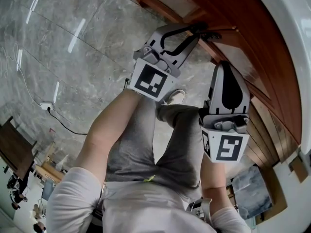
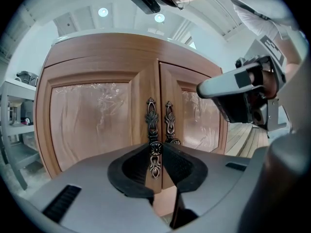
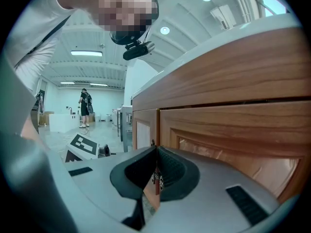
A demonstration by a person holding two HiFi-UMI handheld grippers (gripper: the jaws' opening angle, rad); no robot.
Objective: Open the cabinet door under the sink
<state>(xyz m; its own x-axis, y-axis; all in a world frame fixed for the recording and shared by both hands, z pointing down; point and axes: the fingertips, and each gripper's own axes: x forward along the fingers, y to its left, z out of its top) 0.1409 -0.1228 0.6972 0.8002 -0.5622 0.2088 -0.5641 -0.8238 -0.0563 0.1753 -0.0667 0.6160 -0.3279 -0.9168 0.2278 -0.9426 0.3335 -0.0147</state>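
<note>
The wooden cabinet has two doors, a left door [image 2: 92,125] and a right door [image 2: 199,120], each with an ornate dark metal handle at the middle seam. My left gripper [image 2: 156,148] is shut on the left door's handle [image 2: 152,123], its pads pressing on the round rosette. In the head view the left gripper [image 1: 201,29] reaches that handle [image 1: 215,35]. My right gripper [image 3: 156,152] hangs shut with nothing in it, close in front of the right door [image 3: 233,144]. It also shows as the right gripper [image 1: 224,64] and the right gripper [image 2: 200,89].
A white counter edge [image 1: 291,42] runs over the cabinet. The grey marble floor [image 1: 63,42] holds a white power strip [image 1: 46,106] with a cable. The person's shoe [image 1: 176,97] is below the doors. A shelf unit [image 2: 14,125] stands left of the cabinet.
</note>
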